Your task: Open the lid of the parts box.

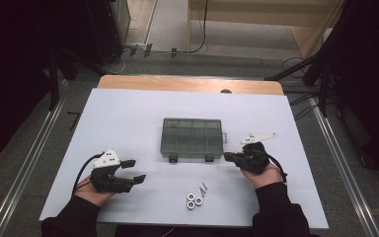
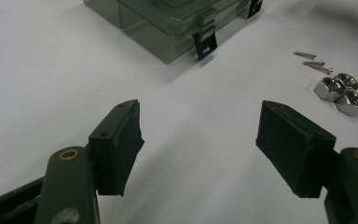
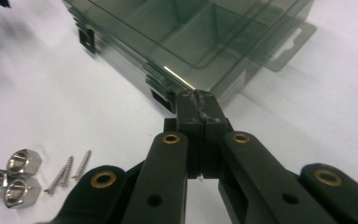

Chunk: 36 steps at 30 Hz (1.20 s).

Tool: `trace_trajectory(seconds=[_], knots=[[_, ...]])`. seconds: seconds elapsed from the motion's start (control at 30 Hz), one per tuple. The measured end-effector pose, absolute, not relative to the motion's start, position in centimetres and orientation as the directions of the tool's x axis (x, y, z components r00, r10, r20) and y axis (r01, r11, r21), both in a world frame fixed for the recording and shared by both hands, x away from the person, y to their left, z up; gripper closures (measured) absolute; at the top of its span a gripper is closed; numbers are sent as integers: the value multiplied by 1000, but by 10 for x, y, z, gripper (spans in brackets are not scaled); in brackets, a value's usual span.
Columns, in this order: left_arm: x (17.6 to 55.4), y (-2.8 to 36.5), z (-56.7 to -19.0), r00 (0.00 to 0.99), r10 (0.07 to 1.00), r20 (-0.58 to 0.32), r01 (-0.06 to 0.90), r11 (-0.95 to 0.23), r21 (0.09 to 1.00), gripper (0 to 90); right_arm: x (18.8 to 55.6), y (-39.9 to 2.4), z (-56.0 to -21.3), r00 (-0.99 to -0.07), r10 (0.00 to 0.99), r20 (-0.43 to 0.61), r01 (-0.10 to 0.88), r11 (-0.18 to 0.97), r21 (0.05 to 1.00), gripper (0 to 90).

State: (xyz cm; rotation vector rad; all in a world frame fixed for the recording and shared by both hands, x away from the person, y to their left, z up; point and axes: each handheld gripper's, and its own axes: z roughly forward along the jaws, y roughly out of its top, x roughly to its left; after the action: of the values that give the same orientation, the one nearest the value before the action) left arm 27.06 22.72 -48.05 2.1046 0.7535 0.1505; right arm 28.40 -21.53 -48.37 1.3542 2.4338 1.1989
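Right claw (image 3: pixel 199 106) pressed together, empty | left claw (image 2: pixel 200 140) spread | smoky plastic box (image 1: pixel 192 137) | hex nuts (image 1: pixel 193 200)

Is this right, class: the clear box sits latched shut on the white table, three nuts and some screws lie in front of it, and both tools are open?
Not quite. Only the left tool is open; the right tool is shut, pads together with nothing between them, as the right gripper view shows. The box, nuts and screws are as stated.

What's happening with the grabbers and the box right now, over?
Left gripper open, empty, off the box. Right gripper shut, empty, tips at the compartment box's front corner. Lid closed. Nuts and screws loose on the table, nothing blocking.
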Motion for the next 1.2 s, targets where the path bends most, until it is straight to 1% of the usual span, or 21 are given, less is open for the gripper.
trace_trajectory(seconds=[0.13, 0.3, 0.5, 1.2], knots=[[271, 227, -481, 809, 565, -161, 460, -438, 772, 304, 284, -217, -485, -586, 768, 259, 673, 284, 683, 900], [272, 227, -481, 808, 566, -165, 465, -440, 768, 304, 286, -216, -493, -571, 774, 273, 702, 288, 651, 900], [272, 227, -482, 808, 567, -163, 464, -440, 768, 304, 288, -213, -496, -573, 770, 281, 708, 292, 643, 900], [274, 226, -483, 806, 568, -170, 474, -446, 759, 304, 290, -213, -496, -579, 767, 277, 701, 295, 649, 900]])
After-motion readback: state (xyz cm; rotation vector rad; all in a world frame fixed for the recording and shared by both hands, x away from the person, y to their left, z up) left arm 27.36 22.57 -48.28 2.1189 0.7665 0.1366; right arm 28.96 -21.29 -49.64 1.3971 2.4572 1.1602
